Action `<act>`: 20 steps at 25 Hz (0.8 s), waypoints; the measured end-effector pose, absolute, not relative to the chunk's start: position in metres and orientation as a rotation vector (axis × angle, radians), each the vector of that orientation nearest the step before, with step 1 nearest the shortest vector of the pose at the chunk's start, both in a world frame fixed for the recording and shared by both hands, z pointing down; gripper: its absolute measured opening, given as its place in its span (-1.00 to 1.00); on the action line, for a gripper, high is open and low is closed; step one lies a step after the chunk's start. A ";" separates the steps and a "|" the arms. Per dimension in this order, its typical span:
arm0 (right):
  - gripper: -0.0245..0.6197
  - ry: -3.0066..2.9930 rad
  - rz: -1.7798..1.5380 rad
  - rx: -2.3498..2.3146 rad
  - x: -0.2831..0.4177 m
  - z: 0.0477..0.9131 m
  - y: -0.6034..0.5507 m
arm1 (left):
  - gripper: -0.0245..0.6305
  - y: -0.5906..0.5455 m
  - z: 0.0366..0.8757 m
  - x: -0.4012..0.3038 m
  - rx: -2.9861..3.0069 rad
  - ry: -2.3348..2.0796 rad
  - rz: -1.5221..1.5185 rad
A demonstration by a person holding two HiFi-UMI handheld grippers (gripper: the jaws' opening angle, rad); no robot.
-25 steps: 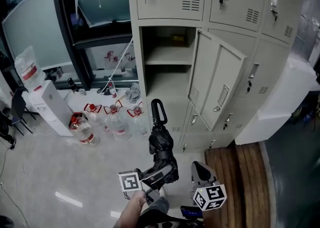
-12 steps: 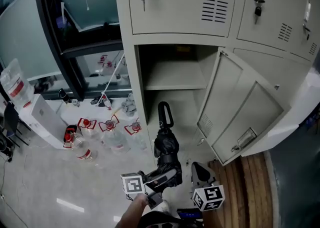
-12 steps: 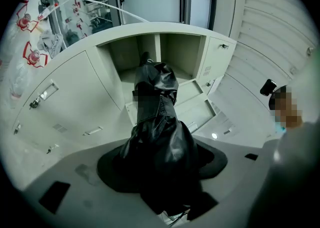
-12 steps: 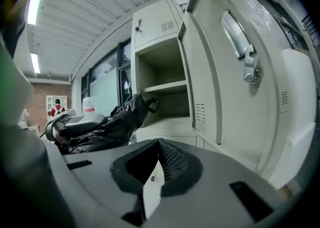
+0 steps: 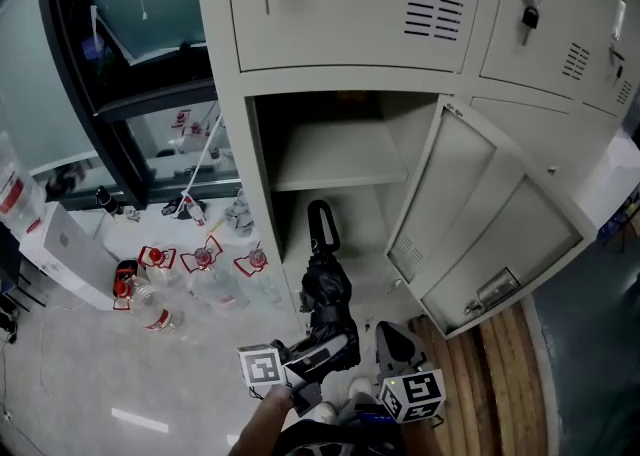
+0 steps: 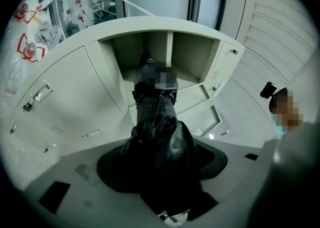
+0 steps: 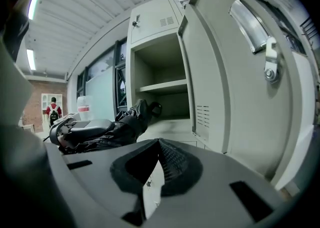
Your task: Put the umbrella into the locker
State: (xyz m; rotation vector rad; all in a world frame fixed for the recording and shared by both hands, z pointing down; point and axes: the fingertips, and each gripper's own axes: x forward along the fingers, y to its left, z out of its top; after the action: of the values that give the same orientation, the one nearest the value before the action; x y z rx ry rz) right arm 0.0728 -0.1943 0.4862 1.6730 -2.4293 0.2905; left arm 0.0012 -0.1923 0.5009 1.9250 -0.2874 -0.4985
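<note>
The left hand-held gripper [image 5: 322, 352] is pinching a black umbrella [image 5: 326, 289] by its lower end, its jaws pressing into the bunched, glossy fabric. The umbrella is folded short, its canopy wrapped in loose creases, and it is ending in a black loop handle [image 5: 320, 227]. It is pointing handle-first at the beige locker [image 5: 232, 184], whose door [image 5: 500, 234] is standing swung out to the right. Inside, a shelf [image 5: 335, 159] is dividing the open compartment. The handle is sitting at the mouth of the space under that shelf; whether it is past the edge cannot be told.

The right hand-held gripper [image 5: 393, 344] is hanging just beside the left one, its jaws pressed together at the tips and gripping nothing.

In the right gripper view, the umbrella [image 7: 122, 122] is lying out toward the locker [image 7: 155, 19].
</note>
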 end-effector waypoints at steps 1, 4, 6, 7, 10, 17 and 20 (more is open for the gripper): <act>-0.92 -2.428 0.291 1.670 0.072 0.487 -0.196 | -0.11 -0.193 0.501 0.001 1.924 -0.285 -0.497; -0.92 -2.430 0.297 1.660 0.069 0.488 -0.201 | -0.11 -0.198 0.501 0.001 1.927 -0.283 -0.488; -0.92 -2.433 0.302 1.655 0.068 0.490 -0.206 | -0.11 -0.202 0.502 0.001 1.927 -0.285 -0.483; -0.92 -2.434 0.305 1.654 0.068 0.492 -0.209 | -0.11 -0.204 0.503 0.002 1.926 -0.285 -0.481; -0.92 -2.438 0.312 1.653 0.068 0.494 -0.216 | -0.11 -0.209 0.506 0.003 1.914 -0.282 -0.471; -0.92 -2.428 0.330 1.640 0.072 0.501 -0.231 | -0.11 -0.227 0.513 0.008 1.891 -0.277 -0.470; -0.92 -2.424 0.343 1.634 0.073 0.504 -0.239 | -0.10 -0.234 0.518 0.010 1.872 -0.281 -0.463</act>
State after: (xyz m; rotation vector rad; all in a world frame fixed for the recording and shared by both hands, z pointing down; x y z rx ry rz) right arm 0.0731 -0.2386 0.5044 1.6335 -2.4243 0.3426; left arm 0.0096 -0.2345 0.5184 1.8720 -0.2811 -0.4633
